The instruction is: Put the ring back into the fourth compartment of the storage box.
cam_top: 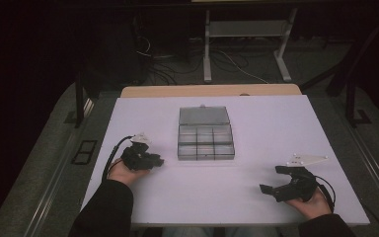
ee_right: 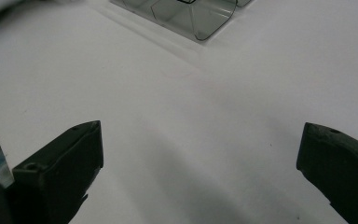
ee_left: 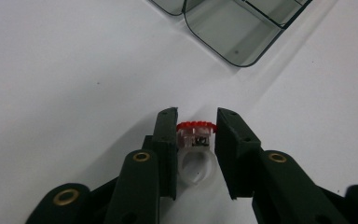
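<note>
Left tongs (ee_left: 196, 122) grip a ring (ee_left: 195, 154); right tongs (ee_right: 200, 154) gape over white table (cam_top: 256, 128).

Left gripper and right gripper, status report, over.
Left gripper closed around a small white ring with a red top, on the white table. Right gripper open, empty. Clear compartment box open ahead, path unobstructed.

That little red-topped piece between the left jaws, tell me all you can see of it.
The small ring-shaped piece sits between the left gripper jaws. It has a white, plastic-looking loop below, a clear middle block and a red, toothed cap on top. One jaw presses its side; a thin gap shows at the other. Beneath it is the white table, though contact is hidden. The clear compartment box lies ahead, apart.
</note>
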Demonstrator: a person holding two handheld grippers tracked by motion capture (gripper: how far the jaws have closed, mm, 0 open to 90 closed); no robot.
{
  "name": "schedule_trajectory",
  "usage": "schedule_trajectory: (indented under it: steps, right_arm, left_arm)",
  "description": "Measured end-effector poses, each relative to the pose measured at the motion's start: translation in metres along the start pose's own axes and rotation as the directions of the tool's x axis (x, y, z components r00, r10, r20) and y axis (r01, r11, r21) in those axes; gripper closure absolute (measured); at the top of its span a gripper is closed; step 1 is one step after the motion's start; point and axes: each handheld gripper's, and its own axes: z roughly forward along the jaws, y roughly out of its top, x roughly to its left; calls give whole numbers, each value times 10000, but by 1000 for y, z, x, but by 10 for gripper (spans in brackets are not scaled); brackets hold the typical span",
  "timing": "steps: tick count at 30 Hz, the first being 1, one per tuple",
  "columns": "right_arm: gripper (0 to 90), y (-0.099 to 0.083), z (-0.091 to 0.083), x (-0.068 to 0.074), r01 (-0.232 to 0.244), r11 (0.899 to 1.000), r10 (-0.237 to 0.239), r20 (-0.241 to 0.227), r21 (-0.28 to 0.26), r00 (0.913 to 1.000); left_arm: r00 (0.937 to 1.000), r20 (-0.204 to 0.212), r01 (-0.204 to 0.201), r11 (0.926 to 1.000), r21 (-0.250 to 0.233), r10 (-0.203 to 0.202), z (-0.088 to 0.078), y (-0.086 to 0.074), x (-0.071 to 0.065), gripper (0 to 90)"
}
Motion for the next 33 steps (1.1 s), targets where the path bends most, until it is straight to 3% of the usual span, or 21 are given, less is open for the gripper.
schedule_trajectory:
  steps: [7, 13, 21, 33]
  right_arm:
    - [0, 0, 0, 0, -2, 10000, 2, 3, 2, 10000]
    - [0, 0, 0, 0, 4, 10000, -4, 3, -8, 10000]
    - [0, 0, 0, 0, -7, 10000, 7, 11, -2, 10000]
    - [0, 0, 0, -1, -2, 10000, 2, 4, -8, 10000]
  left_arm:
    - [9998, 176, -40, 10000, -42, 41, -1, 0, 1, 709]
    - [9995, 320, 20, 9994, -353, -9, -6, 1, 1, 711]
    - [9973, 683, 351, 9923, -1186, -271, -18, 5, 1, 711]
    - [9983, 571, -51, 9874, -1582, 142, -33, 18, -1, 711]
